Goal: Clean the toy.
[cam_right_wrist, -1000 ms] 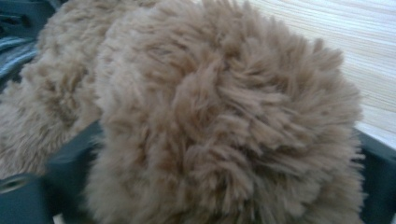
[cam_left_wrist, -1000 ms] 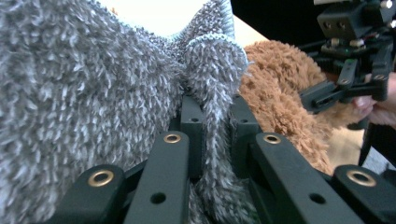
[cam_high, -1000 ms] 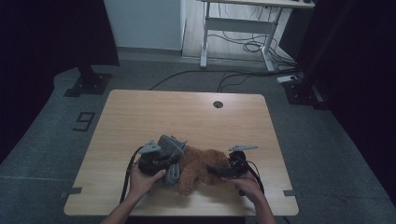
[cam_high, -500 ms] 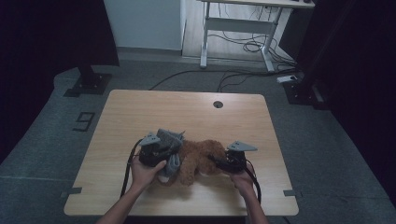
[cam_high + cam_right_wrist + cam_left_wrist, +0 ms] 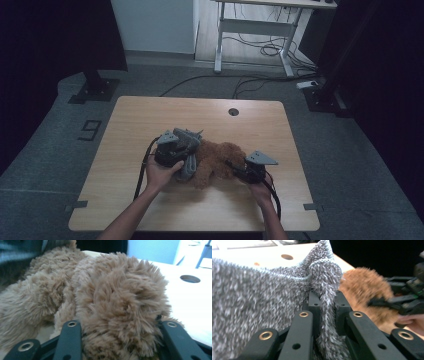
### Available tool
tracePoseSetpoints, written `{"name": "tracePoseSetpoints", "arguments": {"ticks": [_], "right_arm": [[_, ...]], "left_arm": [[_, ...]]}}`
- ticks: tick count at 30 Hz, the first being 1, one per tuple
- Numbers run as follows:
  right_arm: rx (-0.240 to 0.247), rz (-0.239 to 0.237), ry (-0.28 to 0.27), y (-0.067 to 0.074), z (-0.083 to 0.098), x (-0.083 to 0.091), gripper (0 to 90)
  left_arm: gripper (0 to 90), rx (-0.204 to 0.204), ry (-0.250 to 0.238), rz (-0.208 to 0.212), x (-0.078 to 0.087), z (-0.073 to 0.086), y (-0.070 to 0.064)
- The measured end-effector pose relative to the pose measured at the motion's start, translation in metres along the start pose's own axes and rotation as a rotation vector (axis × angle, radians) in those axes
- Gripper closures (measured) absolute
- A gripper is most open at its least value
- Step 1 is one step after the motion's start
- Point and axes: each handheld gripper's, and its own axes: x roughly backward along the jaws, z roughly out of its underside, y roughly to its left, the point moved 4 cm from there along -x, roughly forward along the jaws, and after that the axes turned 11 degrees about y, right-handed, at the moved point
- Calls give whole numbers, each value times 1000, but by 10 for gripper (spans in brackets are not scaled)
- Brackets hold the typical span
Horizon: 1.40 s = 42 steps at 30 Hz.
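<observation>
A brown plush toy (image 5: 216, 161) lies on the wooden table (image 5: 150, 115), toward its front. A grey fuzzy cloth (image 5: 189, 146) drapes over the toy's left side. My left gripper (image 5: 183, 154) is shut on a fold of that cloth (image 5: 262, 290), which stands pinched between its jaws (image 5: 327, 305). My right gripper (image 5: 234, 168) is at the toy's right end. Its jaws (image 5: 120, 326) have just been closing and then eased slightly, and the plush (image 5: 112, 290) bulges tightly between them. The left gripper view shows the toy (image 5: 364, 287) and the right gripper (image 5: 387, 301) behind the cloth.
A round cable hole (image 5: 233, 111) sits near the table's far edge. Bare wood surrounds the toy at the back and sides. Beyond the table stand a desk frame (image 5: 255, 30) with cables on the floor and a dark stand (image 5: 92, 82) at the left.
The left hand has lifted the grey cloth and carried it away from the table's front edge. The right gripper's jaws have closed around the toy's right end.
</observation>
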Motion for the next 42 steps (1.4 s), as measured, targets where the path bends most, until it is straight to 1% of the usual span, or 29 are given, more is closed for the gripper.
{"name": "tracePoseSetpoints", "arguments": {"ticks": [2, 4, 5, 7, 9, 10, 12, 13, 15, 17, 20, 21, 24, 27, 28, 32, 37, 39, 40, 42], "right_arm": [[5, -19, -8, 2, 5, 4, 519], [15, -25, -14, 4, 10, 7, 493], [18, -27, -17, 4, 12, 8, 481], [9, -39, -18, 5, 17, 9, 467], [2, -46, -19, 5, 19, 10, 444], [4, -47, -18, 5, 20, 11, 431], [-1, -56, -12, 6, 21, 12, 393], [-1, -58, -10, 6, 22, 13, 380], [-16, -68, 0, 4, 25, 14, 366], [-31, -79, 5, 3, 28, 15, 364], [-31, -76, 15, 4, 28, 16, 389], [-23, -73, 18, 4, 28, 17, 399], [-8, -69, 23, 6, 29, 18, 418], [-5, -66, 22, 7, 30, 19, 425], [-8, -65, 18, 6, 31, 19, 426], [-14, -68, 14, 6, 33, 20, 429], [-1, -64, 14, 8, 32, 20, 433], [-1, -64, 14, 8, 32, 20, 435], [-2, -64, 15, 8, 32, 20, 435], [-6, -66, 14, 7, 33, 20, 435]], "left_arm": [[798, -35, 10, 10, -3, -9, -16], [797, -64, 31, 33, -12, -18, -32], [796, -75, 46, 45, -19, -22, -40], [794, -81, 75, 65, -35, -28, -53], [792, -94, 107, 68, -51, -31, -63], [792, -97, 120, 72, -58, -31, -68], [791, -106, 145, 64, -70, -28, -75], [791, -104, 147, 64, -73, -26, -75], [792, -88, 142, 78, -74, -21, -74], [792, -78, 135, 70, -72, -16, -70], [794, -59, 122, 54, -65, -10, -63], [794, -53, 122, 55, -61, -8, -59], [795, -39, 111, 49, -48, -6, -49], [795, -35, 78, 17, -32, -6, -38], [795, -34, 71, 2, -25, -6, -33], [796, 4, 49, -28, -5, -3, -8], [796, 48, 27, -81, 15, 6, 21], [796, 77, 18, -98, 21, 11, 32], [796, 88, 20, -112, 23, 13, 38], [798, 111, 41, -163, 25, 21, 51]]}}
